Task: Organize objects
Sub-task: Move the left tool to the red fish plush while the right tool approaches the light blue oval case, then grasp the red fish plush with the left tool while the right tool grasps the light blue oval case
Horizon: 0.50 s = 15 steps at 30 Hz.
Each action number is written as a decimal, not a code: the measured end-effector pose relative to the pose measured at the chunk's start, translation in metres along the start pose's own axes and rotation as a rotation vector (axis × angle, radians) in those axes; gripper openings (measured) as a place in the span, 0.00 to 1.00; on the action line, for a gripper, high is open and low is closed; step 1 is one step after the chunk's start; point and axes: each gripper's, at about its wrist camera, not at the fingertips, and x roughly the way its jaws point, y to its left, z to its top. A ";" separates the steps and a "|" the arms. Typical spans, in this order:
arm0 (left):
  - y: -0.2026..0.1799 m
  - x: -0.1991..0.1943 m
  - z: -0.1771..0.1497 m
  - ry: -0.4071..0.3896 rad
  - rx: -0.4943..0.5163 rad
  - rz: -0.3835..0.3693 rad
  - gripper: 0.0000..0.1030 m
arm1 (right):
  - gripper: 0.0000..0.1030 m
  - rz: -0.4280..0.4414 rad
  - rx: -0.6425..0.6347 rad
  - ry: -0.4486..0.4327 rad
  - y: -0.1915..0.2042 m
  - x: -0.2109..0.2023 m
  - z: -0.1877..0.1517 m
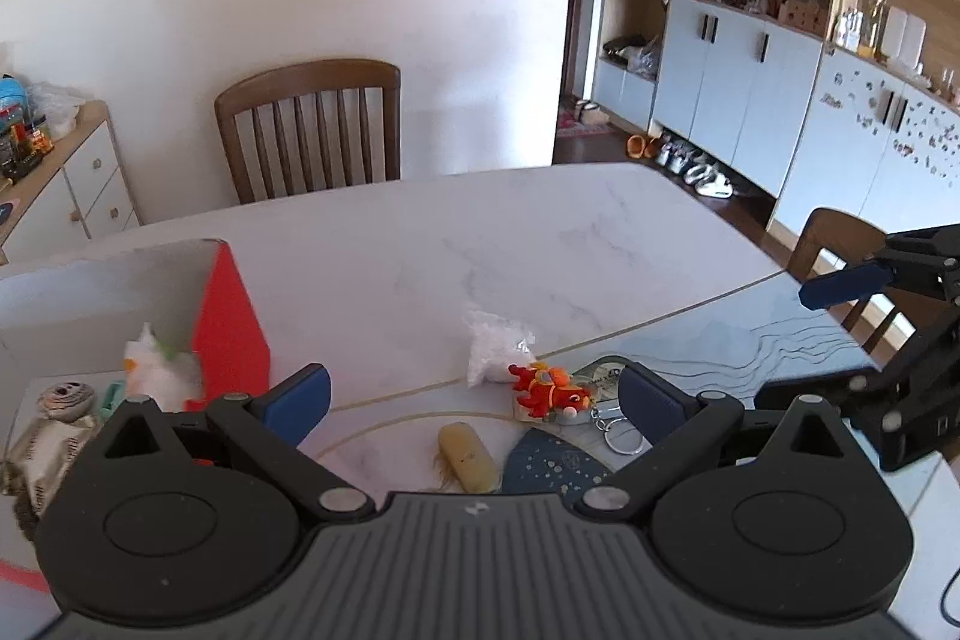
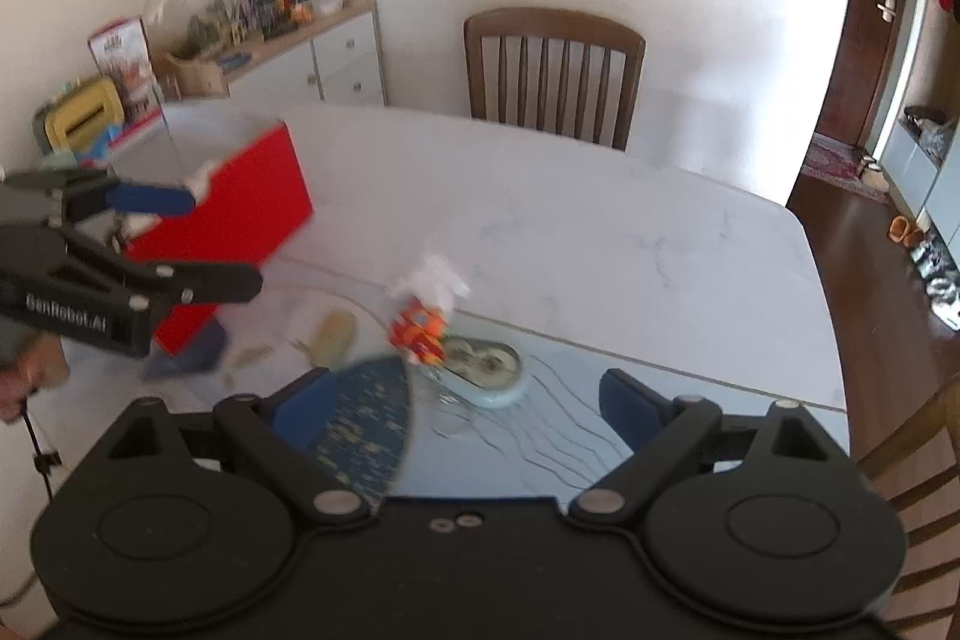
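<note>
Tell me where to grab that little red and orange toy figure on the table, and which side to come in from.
Grip the red and orange toy figure across its narrow middle, coming down from above with the left gripper, which already hangs open nearest it. It lies flat, so there is little height for a side grip. The white plastic bag crowds its far side and the key ring its right, so set the fingers front to back.

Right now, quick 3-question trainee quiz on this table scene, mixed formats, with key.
1. True or false: the left gripper is shut on the red toy figure.
2. Which lies nearest the red box? A) clear plastic bag B) keyring C) white plush toy
3. Fill in: behind the table's far edge stands a wooden ____.

Key: 1 false, both it and the right gripper are open and empty; 2 C; 3 chair.
</note>
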 end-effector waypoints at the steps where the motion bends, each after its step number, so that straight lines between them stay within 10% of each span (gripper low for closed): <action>1: -0.002 0.006 0.000 0.007 0.000 -0.004 1.00 | 0.90 0.000 -0.007 0.008 -0.001 0.006 -0.002; 15: -0.022 0.069 -0.009 0.098 -0.026 -0.030 1.00 | 0.85 0.095 -0.108 0.056 -0.029 0.071 -0.017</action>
